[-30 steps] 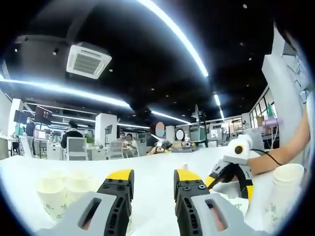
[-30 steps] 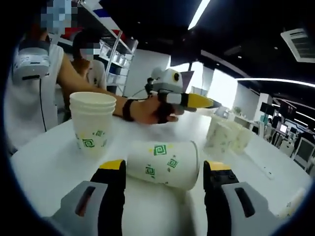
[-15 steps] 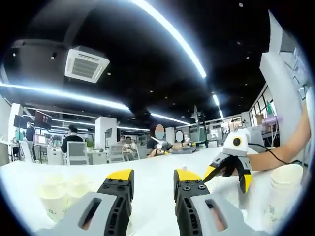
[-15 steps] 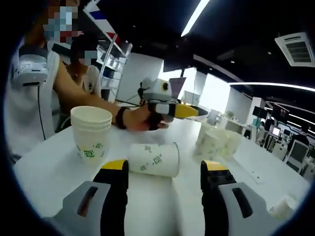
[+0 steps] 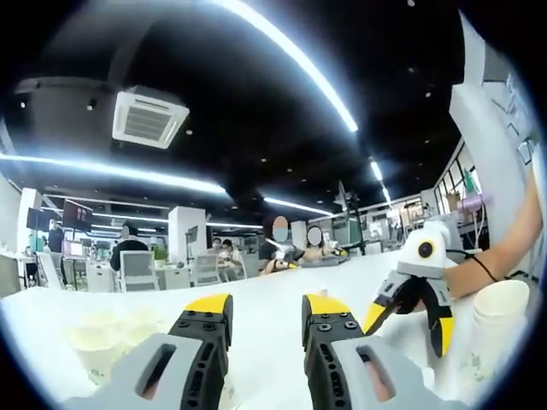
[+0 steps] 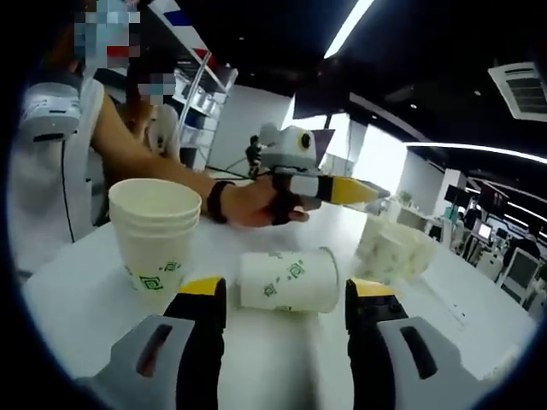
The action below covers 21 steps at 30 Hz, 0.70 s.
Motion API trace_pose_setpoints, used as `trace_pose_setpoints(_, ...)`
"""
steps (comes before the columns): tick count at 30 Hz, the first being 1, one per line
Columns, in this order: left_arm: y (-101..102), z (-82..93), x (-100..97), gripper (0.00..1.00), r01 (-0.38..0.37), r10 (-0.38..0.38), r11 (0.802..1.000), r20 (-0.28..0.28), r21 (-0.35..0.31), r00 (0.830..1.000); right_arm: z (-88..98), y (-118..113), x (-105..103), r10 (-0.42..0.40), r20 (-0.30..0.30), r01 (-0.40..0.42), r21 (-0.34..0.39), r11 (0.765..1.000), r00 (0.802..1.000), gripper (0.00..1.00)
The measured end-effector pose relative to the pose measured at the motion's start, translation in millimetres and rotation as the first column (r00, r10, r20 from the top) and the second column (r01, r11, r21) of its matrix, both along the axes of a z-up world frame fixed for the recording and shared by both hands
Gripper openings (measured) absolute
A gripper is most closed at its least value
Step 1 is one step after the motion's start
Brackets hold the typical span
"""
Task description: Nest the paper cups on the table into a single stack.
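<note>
White tabletop (image 6: pixel 111 282) fills the lower half of the right gripper view, and I work from it. At left of that frame the upright stack of paper cups (image 6: pixel 155 229) stands with its mouth open; at centre a single cup on its side (image 6: pixel 289 279) lies just beyond my right gripper (image 6: pixel 286 320), whose jaws stand wide apart and empty either side of it. A cluster of loose cups (image 6: pixel 395 249) sits at centre right, well apart from the stack.

My left gripper (image 6: pixel 363 190) shows in the upper middle of that view, held in a hand (image 6: pixel 256 202) above the table; its yellow tips look close together (nothing between them, as far as I can tell). In the left gripper view its own jaws, at lower centre, stand a little apart and empty.

The step in hand, I judge, is taking the fallen cup. Best done by closing lightly across its middle so the paper wall does not crush, then turning it mouth-up before lowering it squarely into the stack.
</note>
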<state>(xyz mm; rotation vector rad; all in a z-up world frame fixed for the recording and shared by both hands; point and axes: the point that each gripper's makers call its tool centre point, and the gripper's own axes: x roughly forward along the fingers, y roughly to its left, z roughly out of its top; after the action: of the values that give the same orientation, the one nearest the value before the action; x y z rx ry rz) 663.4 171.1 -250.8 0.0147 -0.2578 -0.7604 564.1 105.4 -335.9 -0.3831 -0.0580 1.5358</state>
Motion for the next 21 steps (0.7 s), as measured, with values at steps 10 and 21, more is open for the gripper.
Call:
trace_pose_setpoints(10, -8.0, -6.1, -0.8, 0.34, 0.021, -0.02, 0.999, -0.005, 0.026, 1.0, -9.3, 8.7, 10.1, -0.064, -0.004, 0.063, -0.025, 0.998, 0.998, 0.62)
trace_pose_setpoints(21, -8.8, -9.0, 1.2, 0.34, 0.034, -0.033, 0.999, -0.013, 0.032, 0.999, -8.1, 2.9, 20.7, -0.117, -0.084, 0.117, -0.001, 0.993, 0.99, 0.62)
